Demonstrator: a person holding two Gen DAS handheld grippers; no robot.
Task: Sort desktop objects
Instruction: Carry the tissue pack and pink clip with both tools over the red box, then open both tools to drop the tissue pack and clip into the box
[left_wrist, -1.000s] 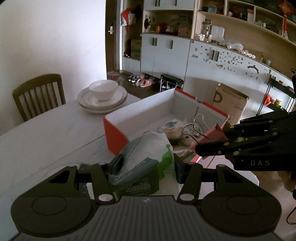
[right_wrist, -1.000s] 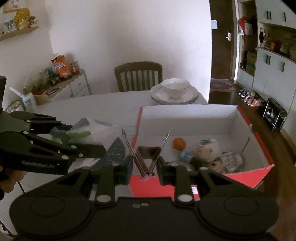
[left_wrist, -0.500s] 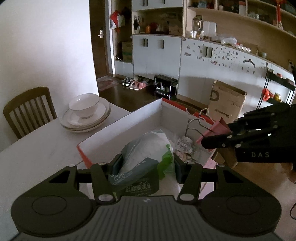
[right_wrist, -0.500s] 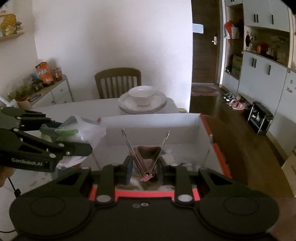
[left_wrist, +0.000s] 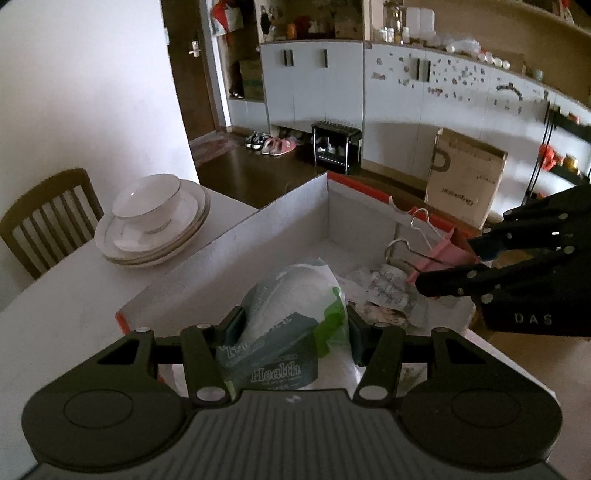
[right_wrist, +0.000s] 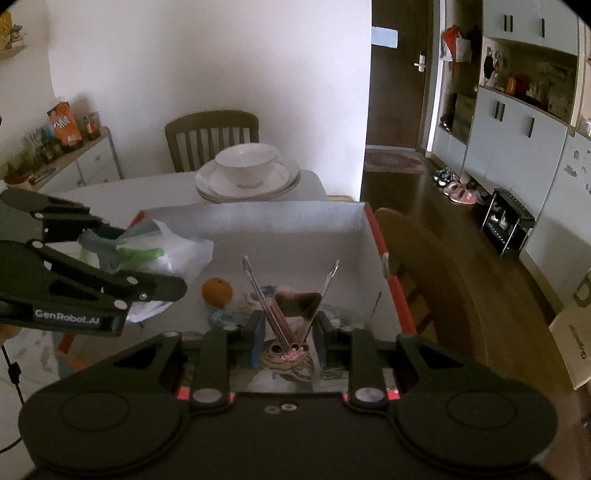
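Left gripper: your fingers clamp the soft green-and-white tissue pack for dropping.
Right gripper: fingers pinch the pink metal binder clip.
Red-edged white cardboard box: both loads hang above it.

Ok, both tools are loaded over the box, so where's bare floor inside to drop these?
Bare floor runs along the box's far wall, behind the orange. The near half is crowded with paper scraps. Outside, the table is bare beside the stacked plates.
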